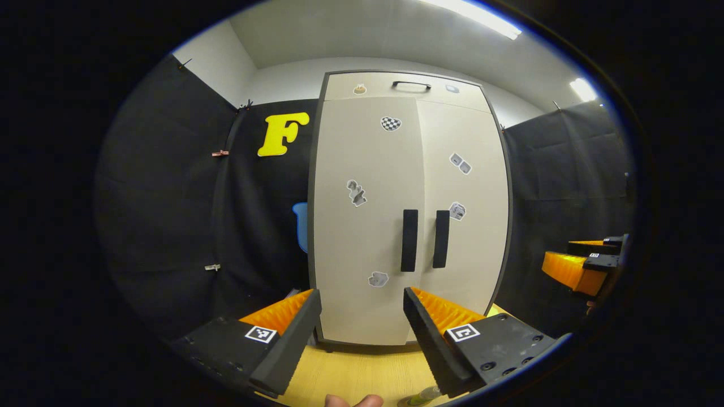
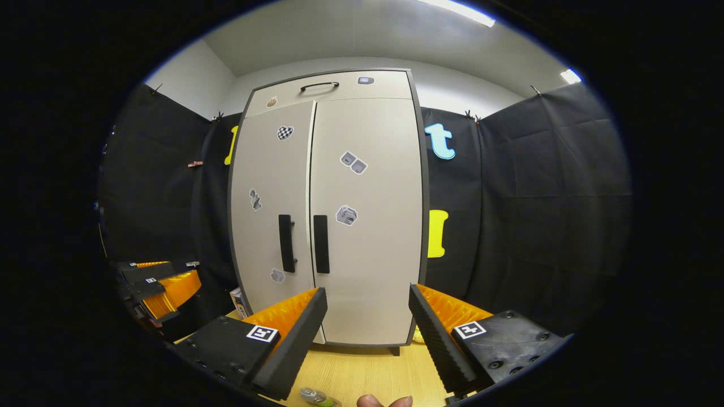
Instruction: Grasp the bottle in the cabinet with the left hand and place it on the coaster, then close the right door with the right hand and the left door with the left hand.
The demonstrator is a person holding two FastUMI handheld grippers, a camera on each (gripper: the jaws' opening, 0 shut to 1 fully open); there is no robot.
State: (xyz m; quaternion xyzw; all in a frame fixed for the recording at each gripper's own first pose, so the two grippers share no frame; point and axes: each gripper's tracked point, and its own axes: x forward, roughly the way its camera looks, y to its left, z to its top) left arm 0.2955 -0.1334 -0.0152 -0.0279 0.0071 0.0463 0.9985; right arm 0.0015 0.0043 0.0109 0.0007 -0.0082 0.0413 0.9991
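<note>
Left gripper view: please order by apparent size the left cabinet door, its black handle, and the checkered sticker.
1. Left cabinet door, largest by far.
2. Black handle.
3. Checkered sticker, smallest.
All three lie on the same door front, so nearness hardly affects the order.

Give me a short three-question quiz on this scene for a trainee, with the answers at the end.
1. True or false: the cabinet's left door and right door both stand open.
2. Pick one. The left tongs are: A) shut on a bottle; B) open with nothing between them; C) shut on a door handle.
3. Short answer: how many vertical handles sit where the two doors meet?

Key: 1 false, both doors are closed. 2 B. 3 two, one on each door.
</note>
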